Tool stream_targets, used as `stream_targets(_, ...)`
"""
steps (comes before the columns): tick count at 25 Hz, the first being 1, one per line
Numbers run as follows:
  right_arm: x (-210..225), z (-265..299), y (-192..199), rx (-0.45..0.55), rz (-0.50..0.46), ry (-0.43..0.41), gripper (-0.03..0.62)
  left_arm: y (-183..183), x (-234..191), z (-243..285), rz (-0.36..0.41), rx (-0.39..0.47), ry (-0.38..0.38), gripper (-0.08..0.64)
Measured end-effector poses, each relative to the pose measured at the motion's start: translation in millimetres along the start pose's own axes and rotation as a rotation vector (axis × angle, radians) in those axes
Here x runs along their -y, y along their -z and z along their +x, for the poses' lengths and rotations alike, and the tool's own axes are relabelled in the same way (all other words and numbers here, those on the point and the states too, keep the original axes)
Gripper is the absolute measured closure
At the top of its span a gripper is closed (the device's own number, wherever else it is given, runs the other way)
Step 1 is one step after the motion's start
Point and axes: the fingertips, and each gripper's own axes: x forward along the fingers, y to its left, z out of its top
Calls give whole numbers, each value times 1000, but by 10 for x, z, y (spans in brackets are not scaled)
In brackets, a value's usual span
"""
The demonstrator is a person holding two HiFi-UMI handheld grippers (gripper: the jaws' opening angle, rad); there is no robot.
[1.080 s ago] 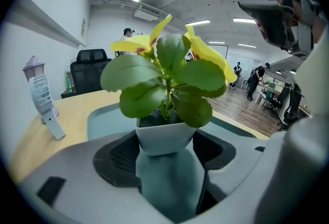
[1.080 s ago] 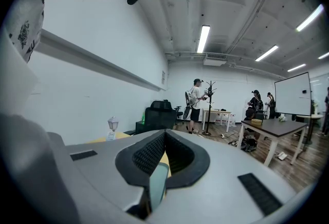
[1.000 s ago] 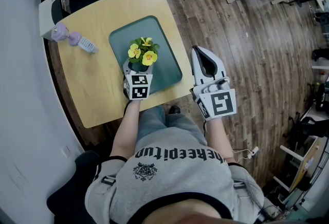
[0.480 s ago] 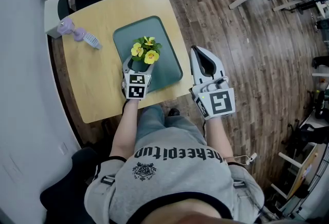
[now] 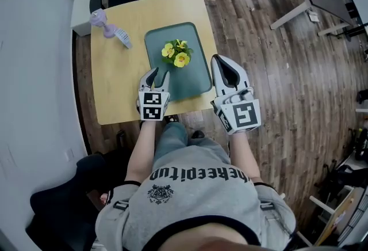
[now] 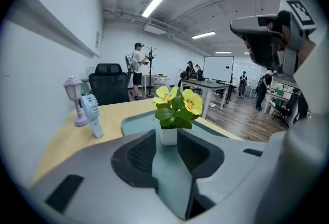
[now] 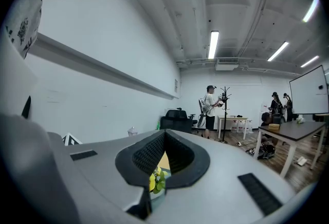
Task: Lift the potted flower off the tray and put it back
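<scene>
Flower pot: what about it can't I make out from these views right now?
Left gripper view: the pot shows one side only; its far side is out of sight.
Head view: the flower's blooms and leaves cover the pot; only they show above the tray.
Right gripper view: the fingers of the right gripper hide the pot; just a sliver of flower shows between them.

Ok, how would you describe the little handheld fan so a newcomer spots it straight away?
Find the pale wooden table with the green tray on it. Towards the far left corner two small items sit together. The handheld fan is the one nearer the tray: whitish, with a round grilled head on a straight handle, while its neighbour is a lilac lantern-shaped ornament.
</scene>
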Motion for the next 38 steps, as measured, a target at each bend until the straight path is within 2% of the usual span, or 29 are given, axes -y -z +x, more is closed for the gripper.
stream_targets(2,-65,-51,-46,16,1,-19,589,-56,-35,-170,-9,32,-45,497)
stream_targets(4,-116,-106,-89,31,2,-33,589,-134,-53,-334,-13,68,-82,546)
stream_targets(10,-202,-312,-207,65,11,-52,589,-455,15,-804,-20,171,-135,555)
stream_targets(18,-225,-675,-380,112,14,-63,589,-1049,246,-1492,-26,371,-181,555)
stream_targets(24,-221,-943,-511,150,15,-71,589,-1407,456,-1927,-17,488,-198,555)
stream_targets(38,-159,-1484,-741,220,1,-69,589,-1828,884,-2718,18,682,-251,555)
